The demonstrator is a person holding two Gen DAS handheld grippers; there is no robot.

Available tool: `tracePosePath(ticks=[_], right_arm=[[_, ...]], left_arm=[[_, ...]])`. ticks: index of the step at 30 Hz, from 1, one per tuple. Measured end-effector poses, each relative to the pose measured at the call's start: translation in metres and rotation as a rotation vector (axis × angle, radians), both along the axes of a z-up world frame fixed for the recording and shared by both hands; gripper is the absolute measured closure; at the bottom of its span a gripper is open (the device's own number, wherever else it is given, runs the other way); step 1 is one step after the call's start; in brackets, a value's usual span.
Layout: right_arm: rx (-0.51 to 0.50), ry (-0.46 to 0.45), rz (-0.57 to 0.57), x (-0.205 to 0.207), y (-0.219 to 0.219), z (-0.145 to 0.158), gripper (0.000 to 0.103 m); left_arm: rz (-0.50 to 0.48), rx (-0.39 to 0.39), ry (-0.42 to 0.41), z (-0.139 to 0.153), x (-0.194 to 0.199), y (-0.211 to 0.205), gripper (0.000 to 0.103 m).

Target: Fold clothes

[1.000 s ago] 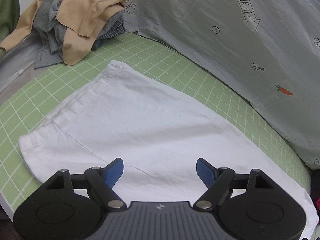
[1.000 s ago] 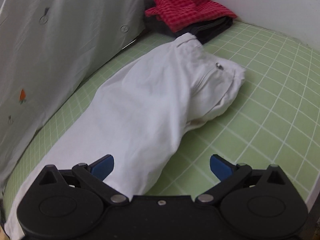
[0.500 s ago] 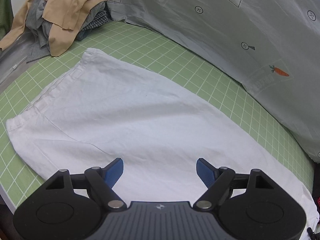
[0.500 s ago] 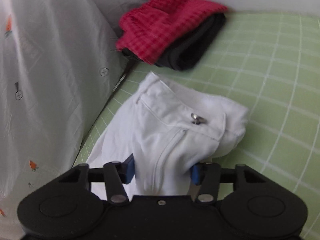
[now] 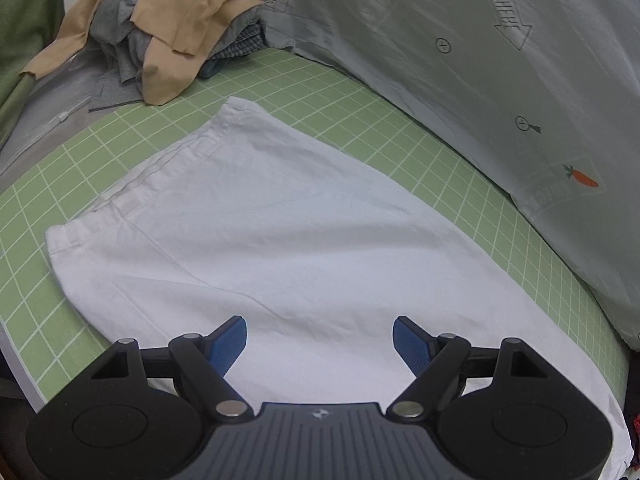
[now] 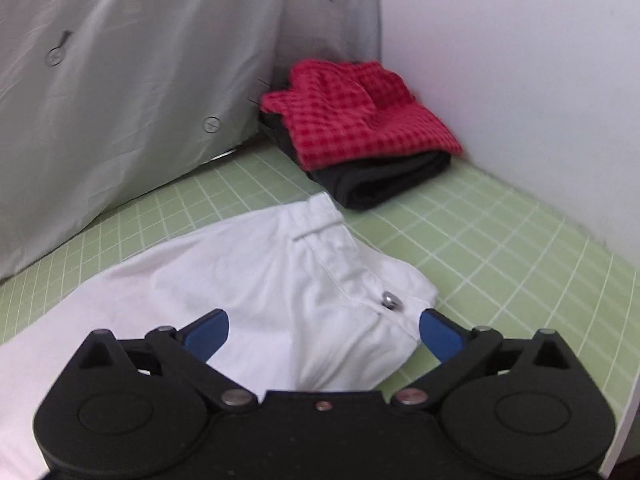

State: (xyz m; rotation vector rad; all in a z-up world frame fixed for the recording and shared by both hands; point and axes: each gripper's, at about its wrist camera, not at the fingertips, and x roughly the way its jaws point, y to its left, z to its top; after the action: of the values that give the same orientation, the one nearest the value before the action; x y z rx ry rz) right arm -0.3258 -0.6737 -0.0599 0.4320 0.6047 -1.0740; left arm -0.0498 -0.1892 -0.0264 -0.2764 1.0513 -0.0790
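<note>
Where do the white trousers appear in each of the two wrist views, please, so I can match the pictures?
Left wrist view: the white trousers lie flat across the centre, hem end at left, running under the open left gripper.
Right wrist view: the white trousers fill the lower centre, waistband and metal button between the open right gripper fingers.
Shared landmark: the green grid mat.

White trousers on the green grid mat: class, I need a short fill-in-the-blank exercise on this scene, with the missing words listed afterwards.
1. The white trousers lie on a green mat printed with a ____ pattern.
2. On the folded black garment rests a red ____ cloth.
3. Both the left claw and the right claw have their fingers ____.
4. The metal button on the waistband lies nearest the ____ claw.

Missing words: grid; checked; open; right
</note>
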Motion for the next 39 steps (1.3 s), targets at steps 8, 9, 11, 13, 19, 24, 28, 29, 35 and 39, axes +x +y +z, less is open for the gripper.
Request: tracePosePath(ticks=[8, 9, 11, 13, 19, 24, 28, 29, 35, 39], right_arm=[[-0.001, -0.002, 0.217, 0.044, 0.105, 0.015, 0.000], [0.019, -0.009, 0.256, 0.050, 0.120, 0.012, 0.000], [0.078, -0.018, 0.301, 0.062, 0.147, 0.002, 0.000], [0.145, -0.017, 0.321, 0.073, 0.171, -0.011, 0.000], [0.195, 0.005, 0.354, 0.100, 0.236, -0.023, 0.000], [0.183, -0.003, 0.346, 0.121, 0.277, -0.022, 0.000], [0.170, -0.011, 0.350, 0.139, 0.294, -0.015, 0.000], [0.152, -0.015, 0.350, 0.145, 0.295, -0.012, 0.000], [0.116, -0.035, 0.279, 0.169, 0.280, -0.004, 0.000], [0.143, 0.021, 0.240, 0.162, 0.285, -0.010, 0.000]], left_arm=[[0.028, -0.032, 0.053, -0.021, 0.011, 0.065, 0.022], [0.026, -0.025, 0.051, -0.021, 0.014, 0.072, 0.022], [0.018, 0.003, 0.033, -0.019, 0.024, 0.087, 0.022], [0.014, 0.026, 0.014, -0.015, 0.034, 0.103, 0.022], [-0.049, 0.111, -0.028, -0.006, 0.060, 0.151, 0.018], [-0.186, 0.174, -0.033, -0.024, 0.087, 0.170, 0.017], [-0.266, 0.155, 0.021, -0.046, 0.113, 0.180, 0.017], [-0.271, 0.140, 0.028, -0.050, 0.117, 0.182, 0.017], [-0.275, 0.128, 0.053, -0.073, 0.143, 0.173, 0.017], [-0.319, 0.179, 0.049, -0.083, 0.147, 0.165, 0.017]])
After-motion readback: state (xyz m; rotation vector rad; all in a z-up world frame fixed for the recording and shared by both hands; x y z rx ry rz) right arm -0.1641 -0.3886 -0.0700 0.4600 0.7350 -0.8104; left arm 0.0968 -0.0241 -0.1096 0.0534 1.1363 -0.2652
